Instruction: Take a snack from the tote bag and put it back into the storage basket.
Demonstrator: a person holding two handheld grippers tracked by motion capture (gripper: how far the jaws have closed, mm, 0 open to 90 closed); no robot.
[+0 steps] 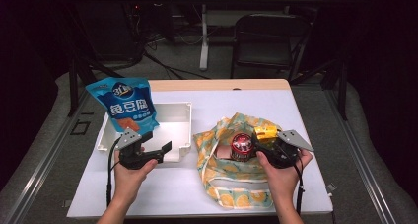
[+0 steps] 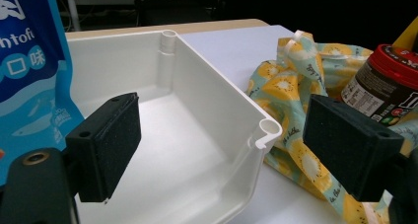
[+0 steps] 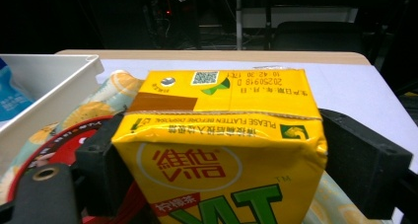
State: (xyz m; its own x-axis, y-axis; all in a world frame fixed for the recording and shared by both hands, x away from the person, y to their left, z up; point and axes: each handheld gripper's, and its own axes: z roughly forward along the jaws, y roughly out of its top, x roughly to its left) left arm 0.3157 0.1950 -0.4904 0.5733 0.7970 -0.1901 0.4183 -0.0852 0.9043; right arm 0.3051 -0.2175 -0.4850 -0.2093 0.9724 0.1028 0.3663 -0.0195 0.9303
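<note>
White-topped table [image 1: 197,194], white tray [image 1: 180,110] at left with blue snack pouch [image 1: 125,105] standing in it, kiwi-print cloth bag [image 1: 231,184] at right holding red-lidded jar [image 1: 241,146], right claw [image 1: 268,141] pinching yellow drink carton [image 1: 265,132] over the bag, left claw [image 1: 160,144] spread empty astride the tray's near corner

**Hidden and cut off around the white tray**

In the left gripper view the blue snack bag [image 2: 27,71] leaning in the white tray [image 2: 217,100] runs off the top and left edges. Right of the tray, the red-lidded jar [image 2: 384,86] is clipped by the picture's edge. In the right gripper view the yellow drink carton [image 3: 222,150] hides most of that jar; its lower part is cut off.
</note>
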